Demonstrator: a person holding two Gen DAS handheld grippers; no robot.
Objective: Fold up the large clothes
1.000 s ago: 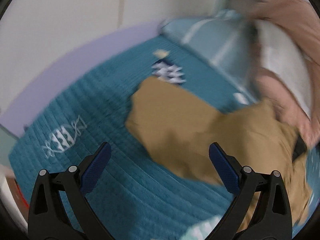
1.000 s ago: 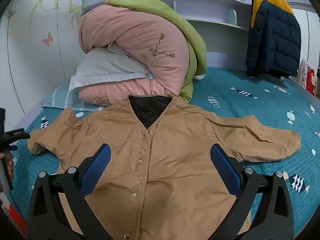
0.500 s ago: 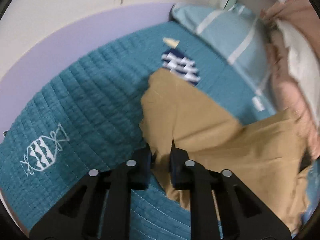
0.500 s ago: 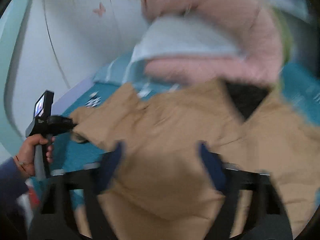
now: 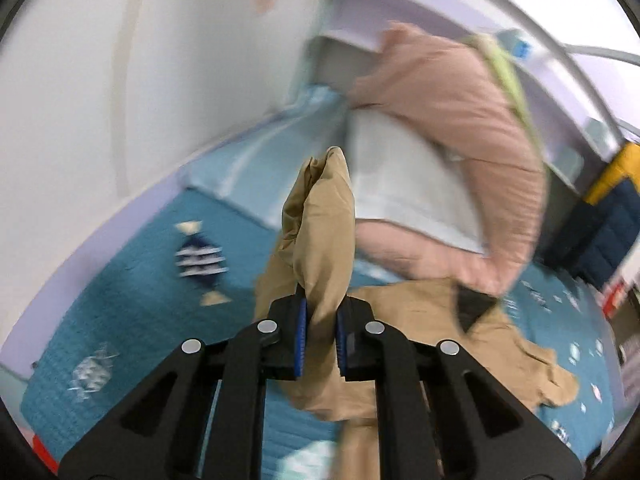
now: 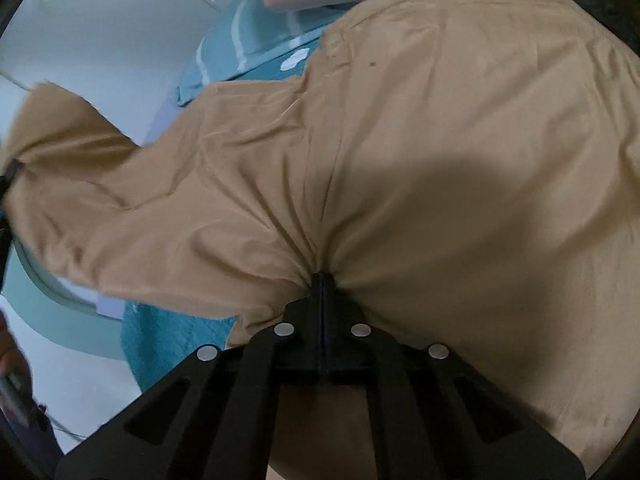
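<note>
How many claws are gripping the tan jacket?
2. The left claw clamps the tan jacket at a lifted sleeve end; the right claw pinches gathered body fabric.

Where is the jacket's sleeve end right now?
In the left wrist view, the sleeve end stands up at centre, clamped in the left hand-held gripper, in front of the pink quilt.

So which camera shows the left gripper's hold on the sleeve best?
The left wrist view: the left gripper is clamped on the raised tan sleeve. In the right wrist view only a dark bit of it shows at the sleeve end.
</note>
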